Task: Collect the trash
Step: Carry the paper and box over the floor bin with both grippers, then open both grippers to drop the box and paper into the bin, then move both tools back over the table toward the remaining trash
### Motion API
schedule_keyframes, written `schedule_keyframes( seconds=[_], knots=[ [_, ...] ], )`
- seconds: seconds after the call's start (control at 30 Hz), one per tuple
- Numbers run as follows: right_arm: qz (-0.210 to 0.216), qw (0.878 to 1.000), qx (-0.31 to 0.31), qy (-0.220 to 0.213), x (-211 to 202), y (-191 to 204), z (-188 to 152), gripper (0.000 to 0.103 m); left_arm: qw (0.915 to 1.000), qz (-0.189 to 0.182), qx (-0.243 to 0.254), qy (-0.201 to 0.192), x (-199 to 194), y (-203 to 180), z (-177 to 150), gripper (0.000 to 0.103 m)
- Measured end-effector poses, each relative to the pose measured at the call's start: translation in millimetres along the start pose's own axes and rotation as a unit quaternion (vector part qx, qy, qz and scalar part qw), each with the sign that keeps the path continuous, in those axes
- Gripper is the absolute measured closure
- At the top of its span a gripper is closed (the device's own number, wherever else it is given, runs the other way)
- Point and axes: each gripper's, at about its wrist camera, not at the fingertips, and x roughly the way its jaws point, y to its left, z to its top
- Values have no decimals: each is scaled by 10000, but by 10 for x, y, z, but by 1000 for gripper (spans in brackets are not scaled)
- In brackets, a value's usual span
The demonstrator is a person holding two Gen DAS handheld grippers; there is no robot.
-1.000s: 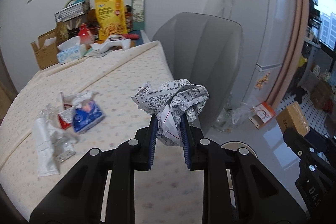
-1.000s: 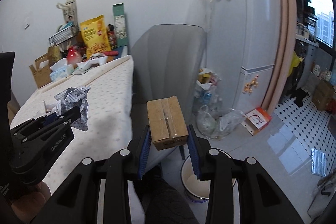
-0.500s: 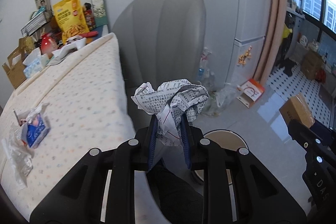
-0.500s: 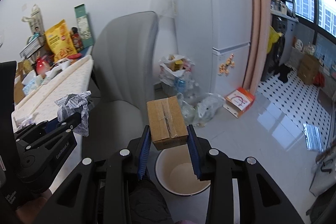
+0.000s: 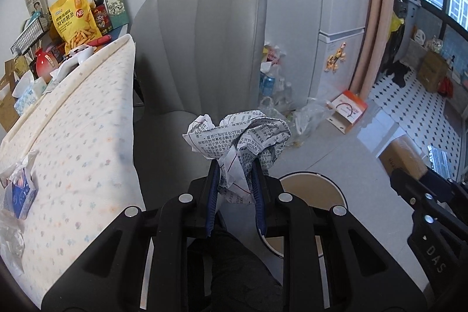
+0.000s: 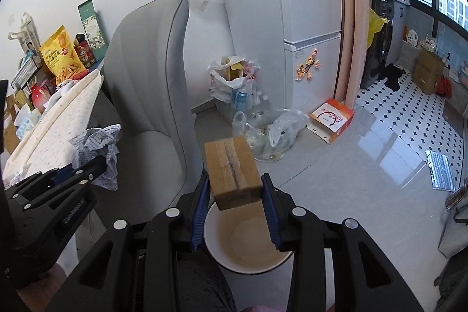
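My left gripper (image 5: 235, 174) is shut on a crumpled printed paper ball (image 5: 238, 141), held over the chair seat, just left of a round white bin (image 5: 310, 195) on the floor. My right gripper (image 6: 235, 189) is shut on a small taped cardboard box (image 6: 232, 171), held directly above the open bin (image 6: 248, 247). The left gripper with the paper (image 6: 98, 148) shows at the left of the right wrist view. More wrappers, including a blue packet (image 5: 20, 192), lie on the table at the left.
A grey chair (image 5: 210, 43) stands between the dotted table (image 5: 76, 136) and the bin. Bags of bottles and trash (image 6: 234, 89), a clear bag (image 6: 272, 133) and an orange-white box (image 6: 332, 119) lie by the fridge (image 6: 310, 5). Snack packs (image 5: 74, 16) stand at the table's back.
Both grippers have swung right, off the table, and down toward the floor bin. The bin now sits closer beneath the box. Both still hold their loads.
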Motion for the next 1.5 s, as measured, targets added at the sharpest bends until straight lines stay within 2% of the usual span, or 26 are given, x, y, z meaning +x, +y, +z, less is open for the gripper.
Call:
schedule_keyframes(
  seconds=[0.03, 0.13, 0.27, 0.43, 0.8, 0.9, 0.97, 1.07, 1.2, 1.3, 1.37, 1.43, 1.5],
  knots=[
    [35, 10000, 18, 15, 45, -10, 3, 42, 10000, 10, 2, 17, 16, -3, 1, 81],
    [-33, 10000, 77, 14, 55, -56, -7, 43, 10000, 11, 23, 64, 56, -21, 1, 81],
    [-332, 9992, 226, 16, -20, -229, -24, 42, 9999, -81, 107, 94, 74, -127, -2, 81],
    [-820, 9958, 376, -120, -222, -476, -51, 25, 9991, -331, 239, 115, 90, -369, 12, 81],
    [-1344, 9881, 707, -244, -511, -973, -105, 22, 9952, -802, 525, 181, 135, -885, 48, 80],
    [-1429, 9864, 746, -319, -553, -1062, -102, 21, 9947, -879, 500, 197, 156, -932, 64, 63],
    [-1500, 9850, 757, -383, -579, -1086, -89, 19, 9942, -964, 454, 147, 142, -945, 71, 47],
    [-1494, 9841, 867, -410, -616, -1162, -93, 19, 9940, -982, 459, 130, 148, -963, 70, 39],
    [-1491, 9840, 879, -413, -628, -1185, -89, 19, 9940, -1017, 373, 136, 137, -923, 91, 35],
    [-1434, 9849, 881, -409, -632, -1183, -90, 18, 9955, -894, 301, 11, 51, -846, 133, 24],
    [-1368, 9859, 856, -442, -656, -1135, -78, 14, 9963, -816, 250, -64, -17, -790, 147, 15],
    [-1316, 9866, 809, -518, -711, -1079, -62, 8, 9971, -705, 191, -189, -116, -711, 154, 10],
    [-1251, 9875, 765, -575, -743, -1003, -40, 8, 9976, -613, 133, -294, -203, -604, 157, 6]
  ],
)
